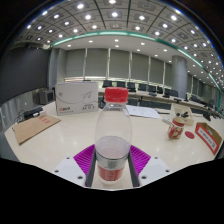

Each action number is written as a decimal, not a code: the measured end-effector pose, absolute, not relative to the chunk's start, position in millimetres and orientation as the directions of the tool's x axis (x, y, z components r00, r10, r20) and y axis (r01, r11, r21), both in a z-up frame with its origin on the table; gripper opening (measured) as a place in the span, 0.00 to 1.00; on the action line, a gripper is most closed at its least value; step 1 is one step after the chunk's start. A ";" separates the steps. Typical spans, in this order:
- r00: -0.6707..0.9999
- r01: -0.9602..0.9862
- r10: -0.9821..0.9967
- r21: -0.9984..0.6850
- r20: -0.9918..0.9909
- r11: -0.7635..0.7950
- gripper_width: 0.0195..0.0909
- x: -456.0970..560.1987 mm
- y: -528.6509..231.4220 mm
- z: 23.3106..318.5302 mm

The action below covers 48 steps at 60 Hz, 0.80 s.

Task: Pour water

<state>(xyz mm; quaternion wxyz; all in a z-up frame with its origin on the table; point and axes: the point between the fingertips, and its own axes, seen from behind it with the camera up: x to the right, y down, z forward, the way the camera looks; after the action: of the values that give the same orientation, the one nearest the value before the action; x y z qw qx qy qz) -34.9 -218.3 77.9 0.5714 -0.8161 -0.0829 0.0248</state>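
Office table beyond; tool clamps upright bottle.

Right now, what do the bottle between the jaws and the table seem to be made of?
Bottle: looks like clear plastic, glossy; the room shows through its wall. Its red cap seems opaque plastic. A band wraps its lower part. Table: pale, smooth, matte top, probably laminate. The gripper jaws stand beside the bottle; contact is unclear.

Pale table with white box, papers, small jar.
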 end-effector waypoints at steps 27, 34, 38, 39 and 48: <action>0.970 -0.045 0.216 -0.958 -0.109 -0.284 0.21 -46.1 -193.8 153.8; 0.930 -0.227 0.228 -0.938 -0.289 -0.262 0.21 -37.1 -167.7 210.4; 0.869 -0.374 0.236 -0.888 -0.436 -0.267 0.21 -21.8 -147.6 239.4; 0.846 -0.415 0.238 -0.869 -0.478 -0.272 0.21 -18.5 -143.1 246.5; 0.459 -0.794 0.209 -0.504 -0.863 -0.339 0.20 24.5 -91.1 293.9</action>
<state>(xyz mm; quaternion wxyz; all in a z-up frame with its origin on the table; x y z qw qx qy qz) 24.5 -91.1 293.9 0.5316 -0.6685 0.2187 0.4719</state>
